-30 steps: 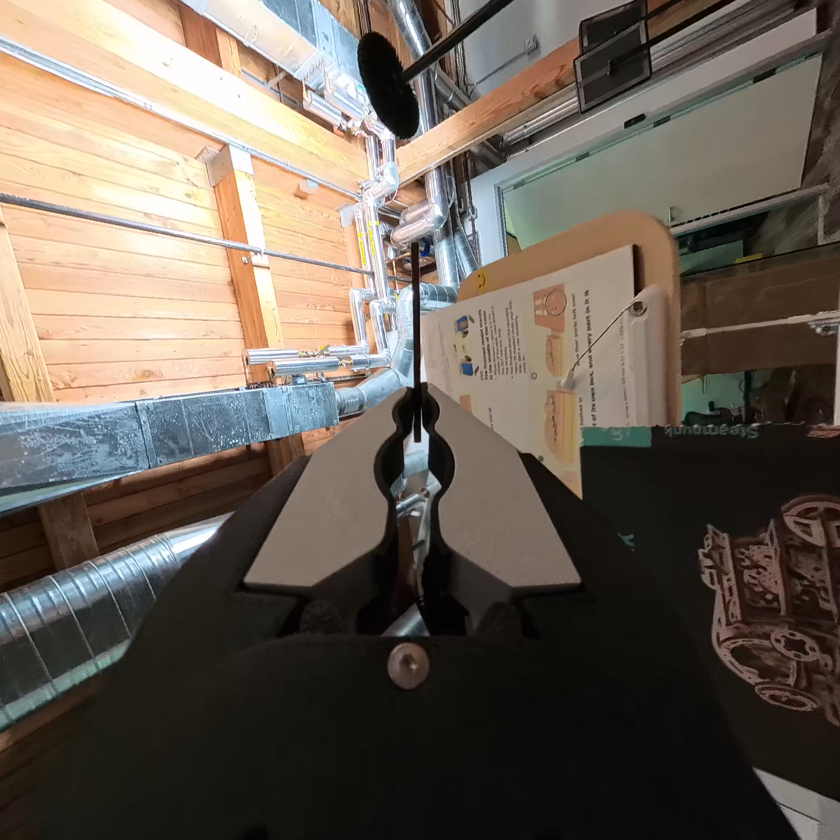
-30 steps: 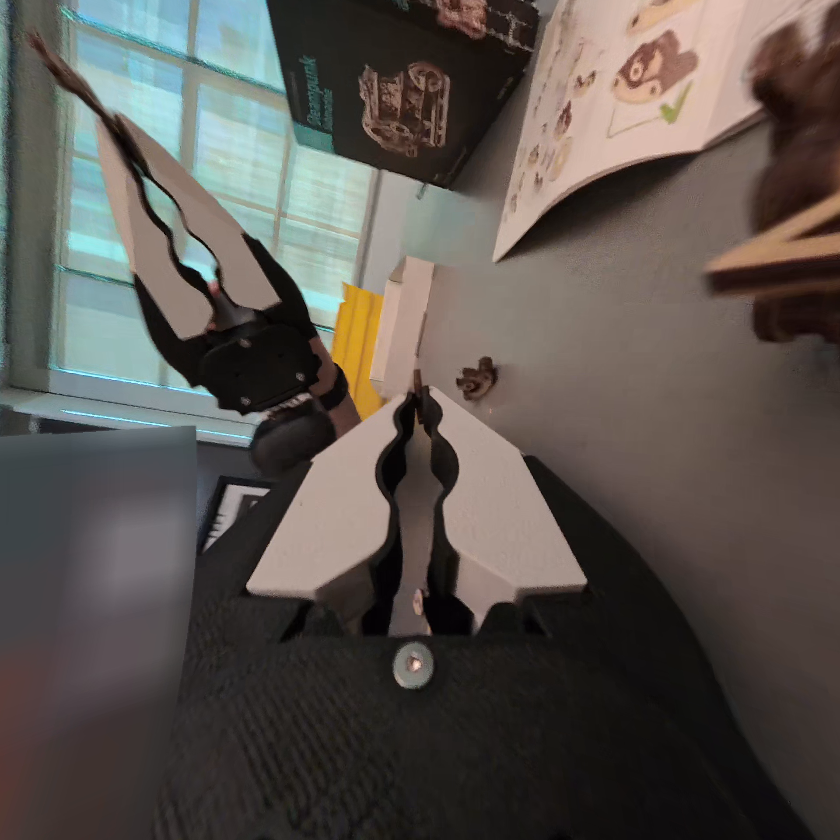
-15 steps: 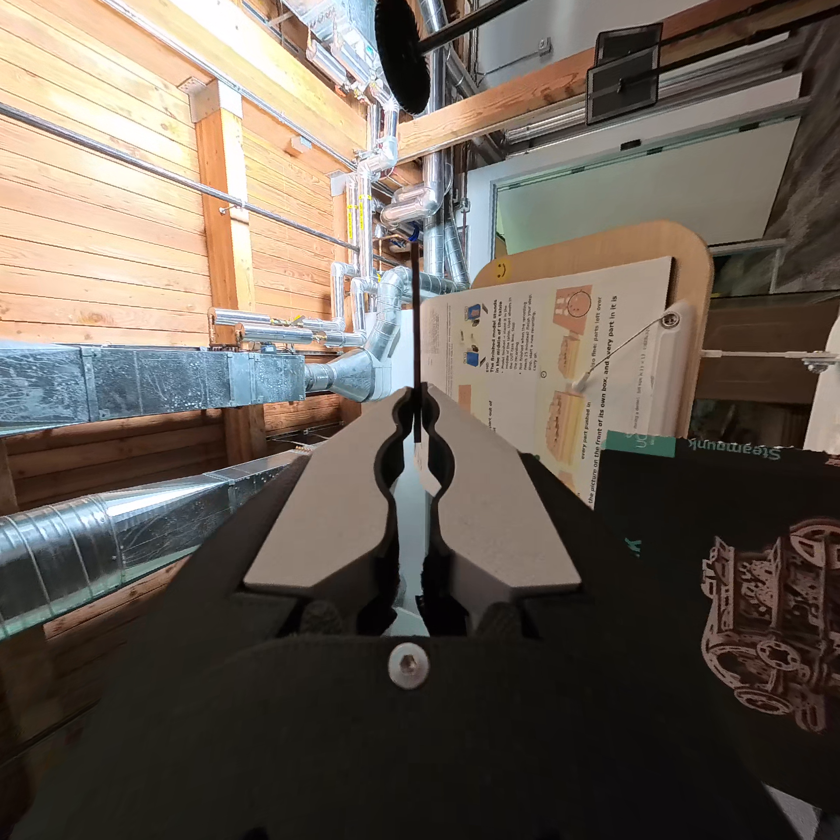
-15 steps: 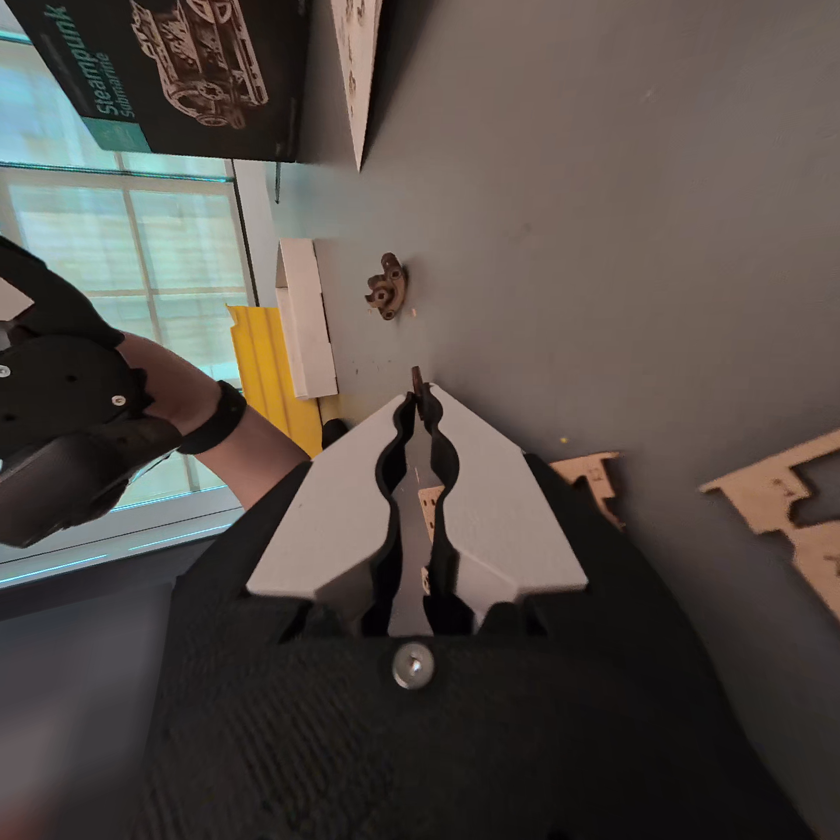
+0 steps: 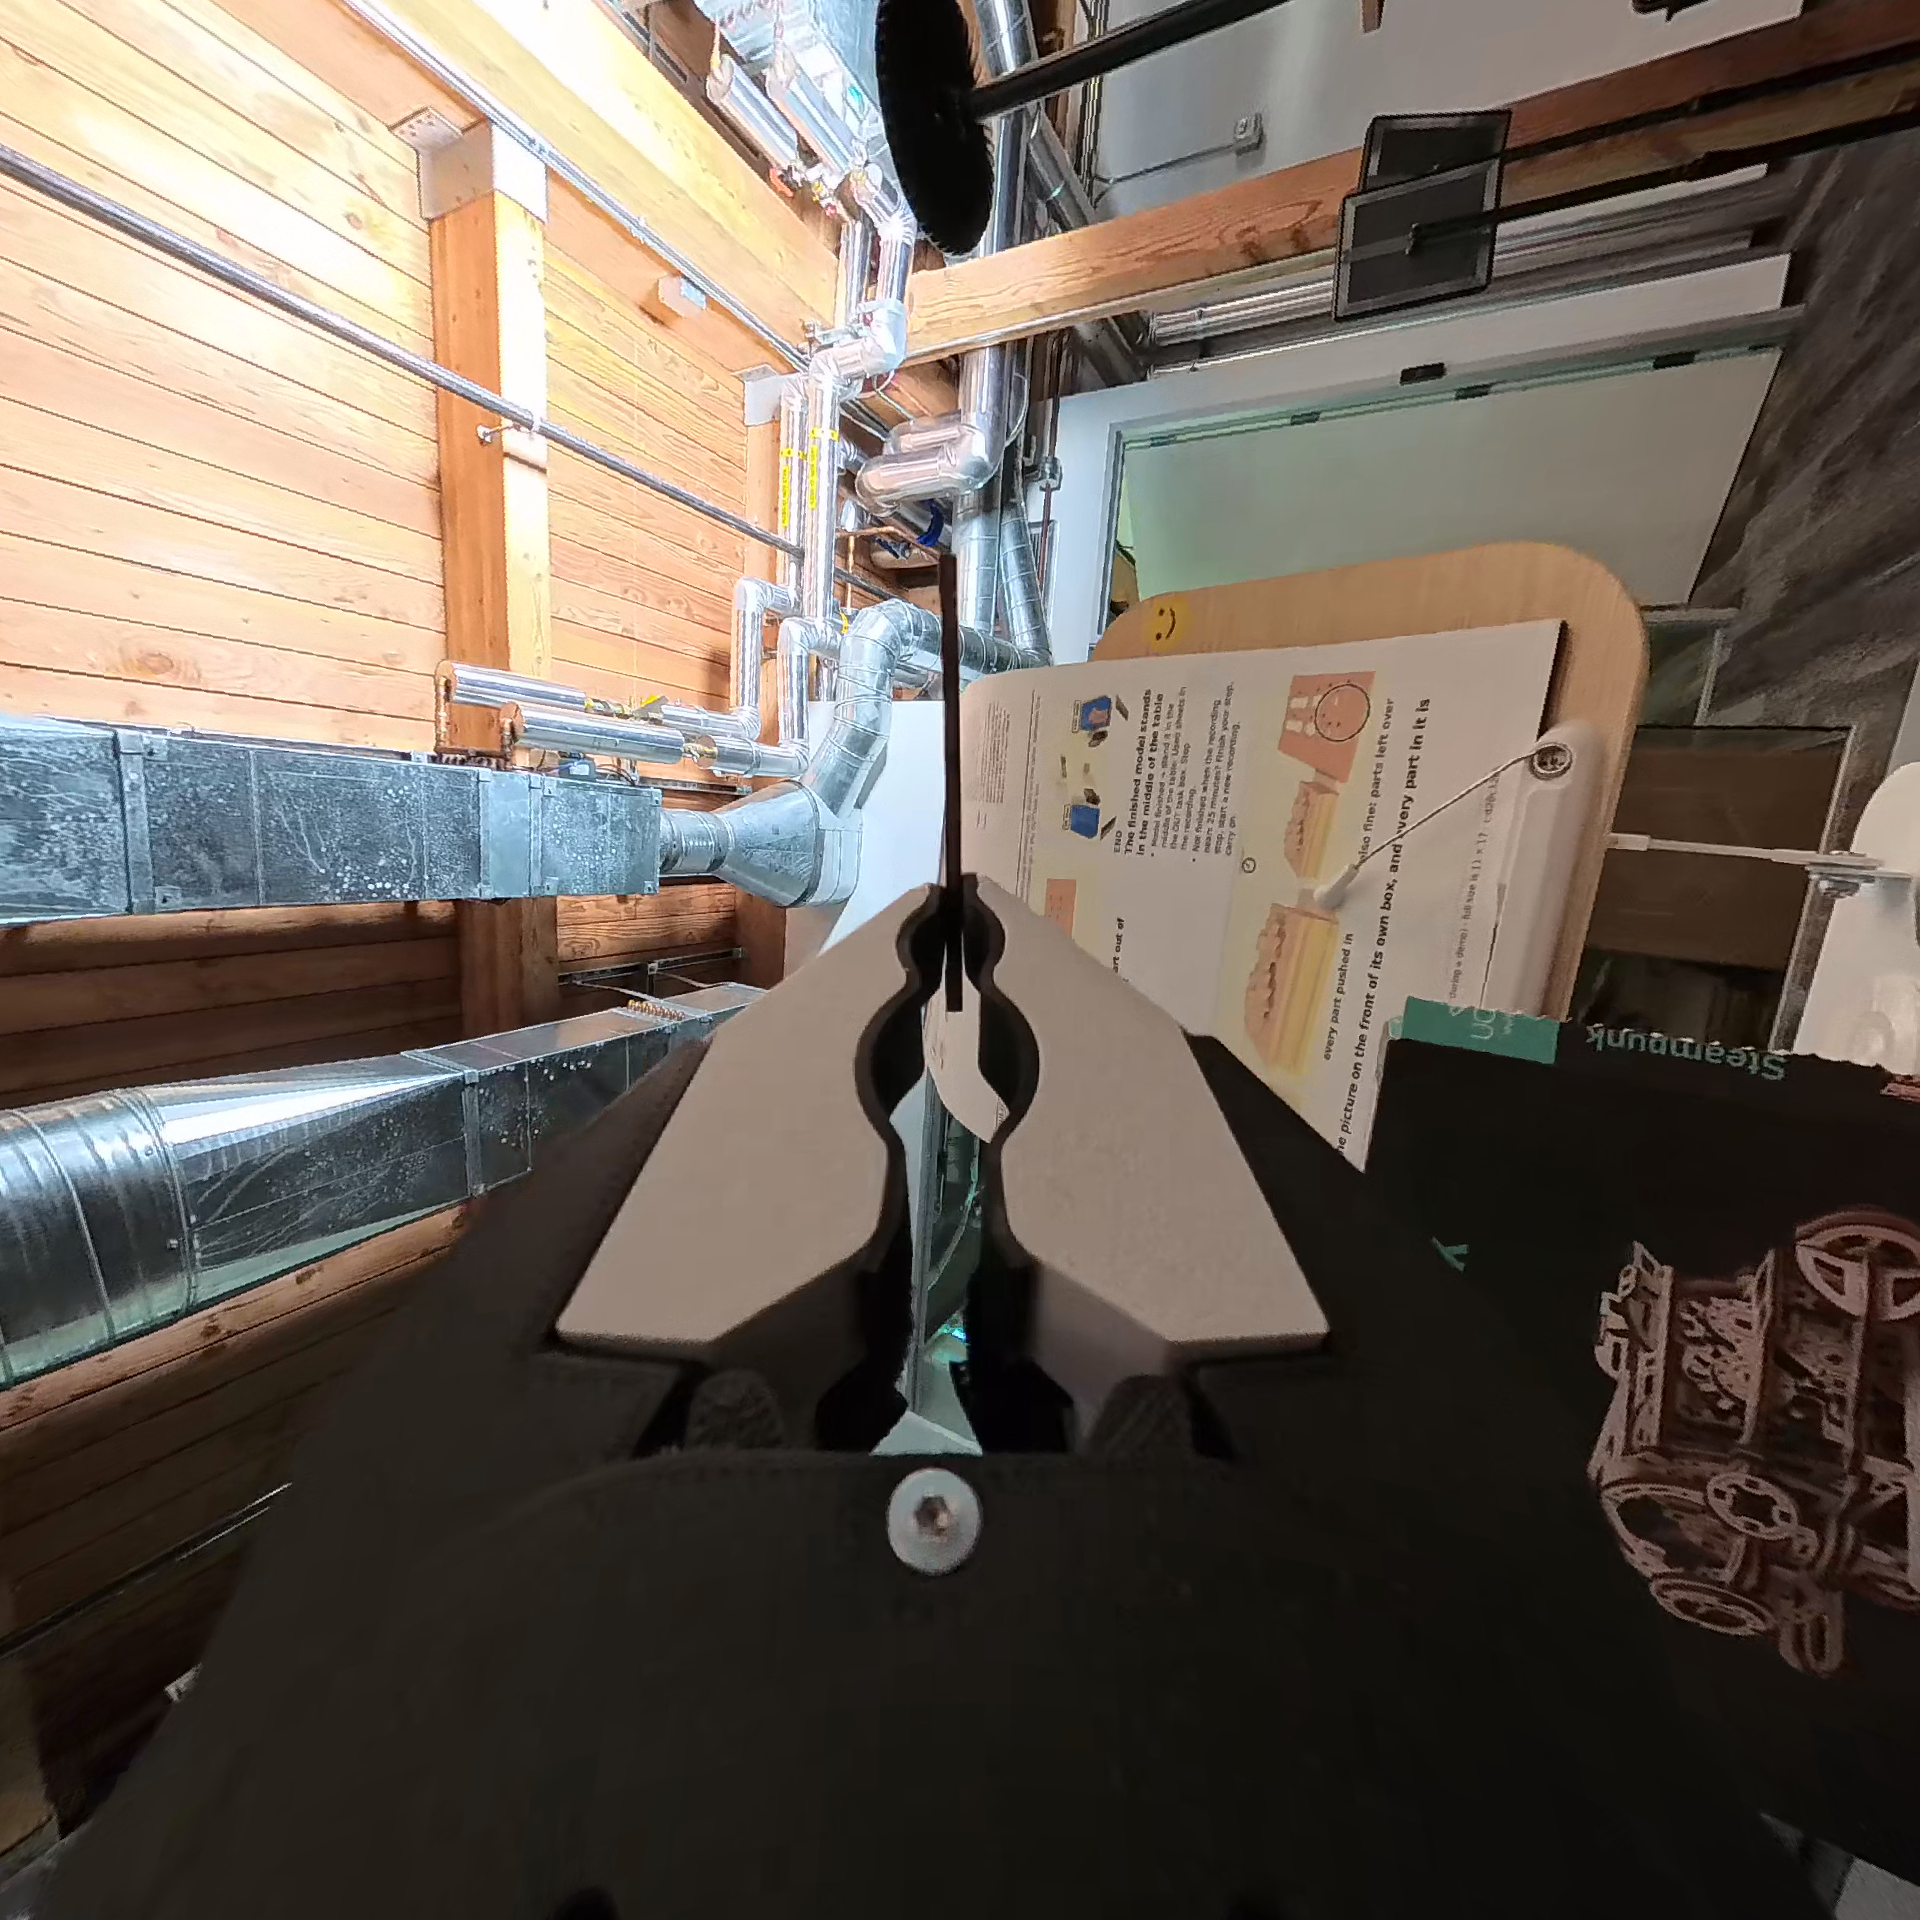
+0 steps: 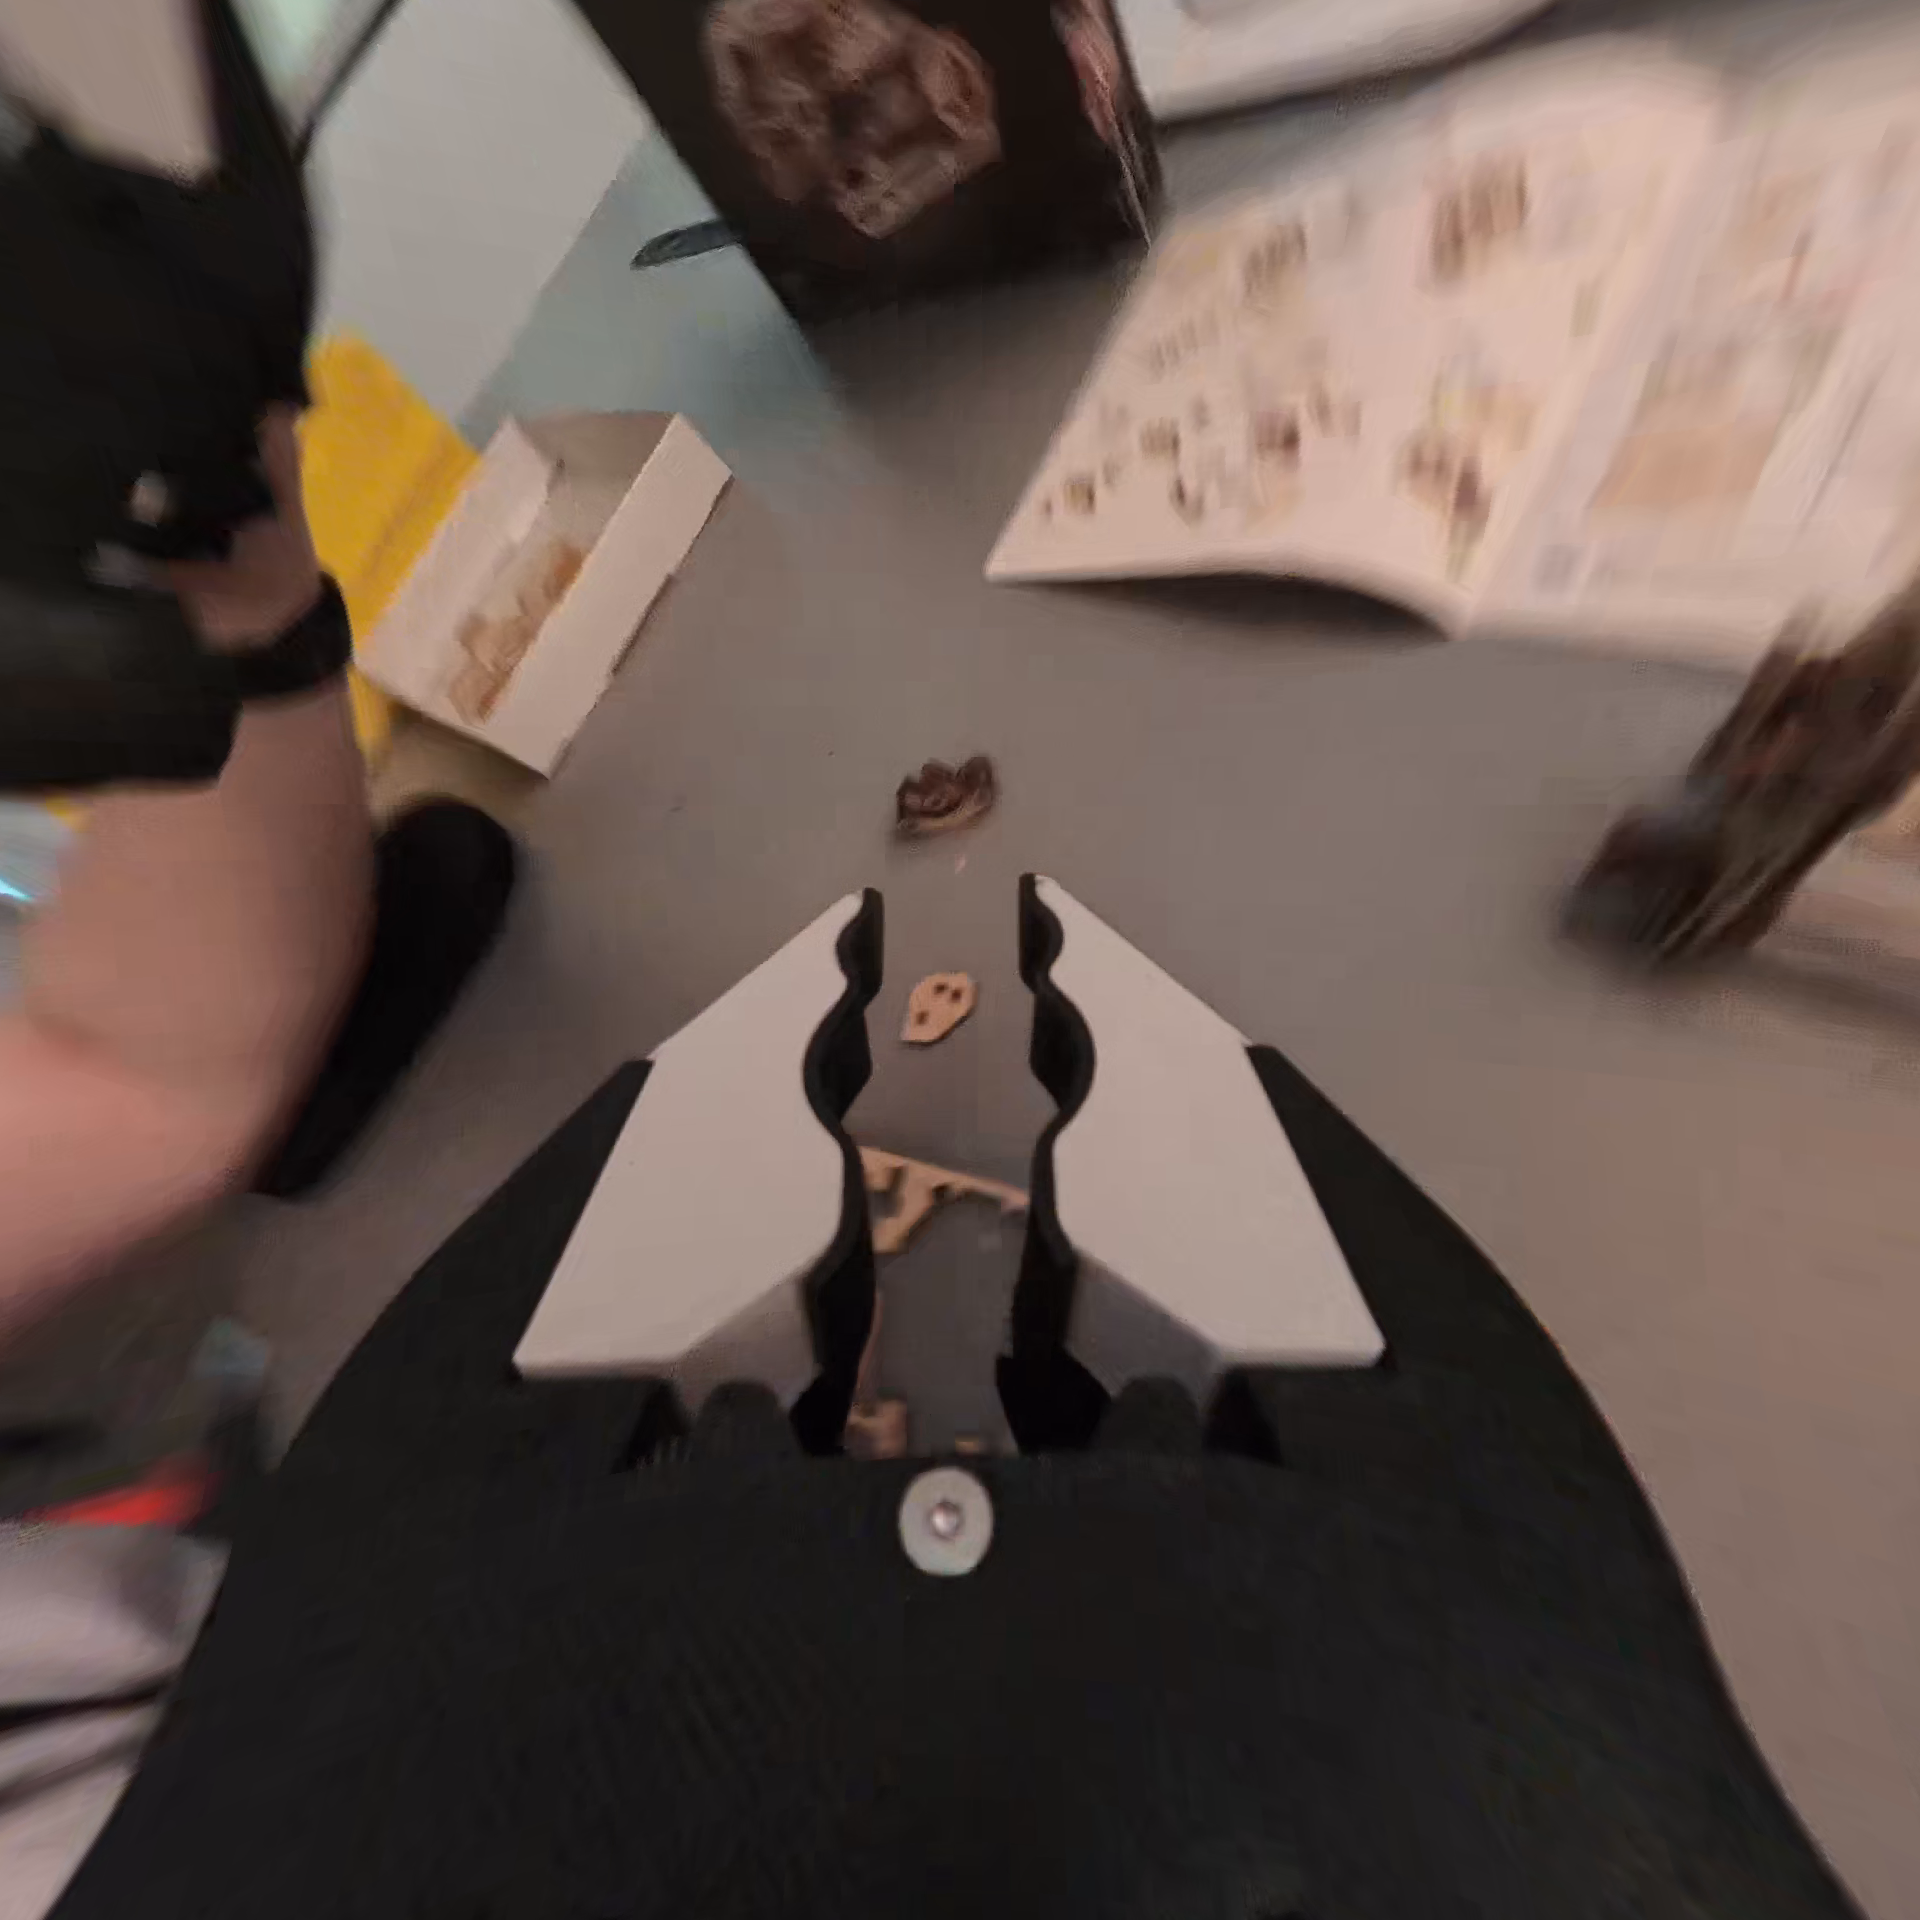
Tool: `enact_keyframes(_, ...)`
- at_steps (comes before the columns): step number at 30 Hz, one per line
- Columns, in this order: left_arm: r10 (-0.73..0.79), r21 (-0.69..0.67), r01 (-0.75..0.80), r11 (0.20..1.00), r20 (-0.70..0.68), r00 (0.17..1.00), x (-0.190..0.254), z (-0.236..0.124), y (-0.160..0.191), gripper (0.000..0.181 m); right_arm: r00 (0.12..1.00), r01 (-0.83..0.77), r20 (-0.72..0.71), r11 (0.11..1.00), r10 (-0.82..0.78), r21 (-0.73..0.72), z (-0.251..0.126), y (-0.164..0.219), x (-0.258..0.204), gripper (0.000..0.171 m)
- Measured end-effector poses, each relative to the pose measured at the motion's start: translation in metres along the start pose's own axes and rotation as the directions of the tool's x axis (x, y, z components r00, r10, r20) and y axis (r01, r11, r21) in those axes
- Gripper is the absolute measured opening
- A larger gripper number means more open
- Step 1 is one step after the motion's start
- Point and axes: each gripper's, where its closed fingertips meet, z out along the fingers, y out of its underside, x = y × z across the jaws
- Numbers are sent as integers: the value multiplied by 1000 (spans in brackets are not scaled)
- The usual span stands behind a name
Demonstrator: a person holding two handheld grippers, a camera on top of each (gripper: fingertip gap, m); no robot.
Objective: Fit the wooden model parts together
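Pinching a thin dark wooden strip (image 5: 951, 790) edge-on at the very tips, left gripper (image 5: 953, 902) clamped tight on it and tipped up toward wall, ducts and a propped instruction board (image 5: 1299, 831), well off the work surface; probably parked aloft to keep that part safe and ready while the other tool fetches its mate. Spread apart and carrying nothing, right gripper (image 6: 948, 902) angled down over the grey table (image 6: 1299, 987), a small pale flat piece with two holes (image 6: 937, 1010) framed between its fingers on the surface, not touched by either finger (image 6: 727, 1143). Just beyond the tips, a small dark cluster of joined parts (image 6: 943, 798); nearer the gripper's body, under the finger gap, another pale cut-out piece (image 6: 935, 1205), partly hidden. Likely step in hand: lining up on a loose piece to pick it, though which of the two ahead cannot be told. Flat stock lying flush on the table, so little edge to catch; a low, near-level approach with one finger on each side probably needed, and a slip or skid the main risk. Open table directly ahead and to the right of the tips, until the open booklet (image 6: 1455, 416) and a blurred dark assembly (image 6: 1766, 790) farther right. To the left, tighter: a white open box (image 6: 623, 582) with pale pieces inside, a yellow sheet (image 6: 374, 468) beyond it, and the person's forearm (image 6: 187, 987) close alongside. Farther ahead, the dark kit box (image 6: 914, 135) closing off the far end. Much of this view smeared, so fine detail uncertain.
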Motion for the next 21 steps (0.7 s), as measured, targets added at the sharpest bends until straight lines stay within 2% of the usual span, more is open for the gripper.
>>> enact_keyframes(1,2,-2,-2,1000,-3,1000,2,0,1,0,979,202,-34,979,-201,32,-6,-10,-1,26)
enact_keyframes(2,8,-5,-8,1000,-8,1000,4,1,2,0,914,403,-84,913,-397,71,-13,-21,-5,29)
enact_keyframes(4,29,-10,-29,1000,-25,999,12,1,2,0,758,651,-189,737,-624,182,-25,-39,-18,49)
enact_keyframes(5,44,-14,-44,999,-35,998,16,1,2,0,727,685,-191,680,-659,262,-28,-43,-30,60)
enact_keyframes(7,77,-28,-78,997,-49,996,25,1,3,0,724,672,-120,656,-679,342,-25,-38,-43,69)
enact_keyframes(10,120,-80,-124,989,-59,991,33,-2,10,0,665,724,7,647,-747,238,-3,-13,-33,64)
enact_keyframes(12,139,-130,-145,981,-53,989,33,-5,16,1,591,782,55,588,-805,208,4,-4,-27,64)
enact_keyframes(15,175,-185,-175,967,-17,984,25,-9,18,0,471,849,204,504,-858,161,13,14,-27,63)
enact_keyframes(19,215,-182,-205,962,40,976,14,-22,3,0,453,859,378,509,-807,57,26,29,-21,64)
enact_keyframes(21,236,-148,-227,963,44,971,15,-34,-11,0,485,818,445,570,-753,73,24,29,-26,64)
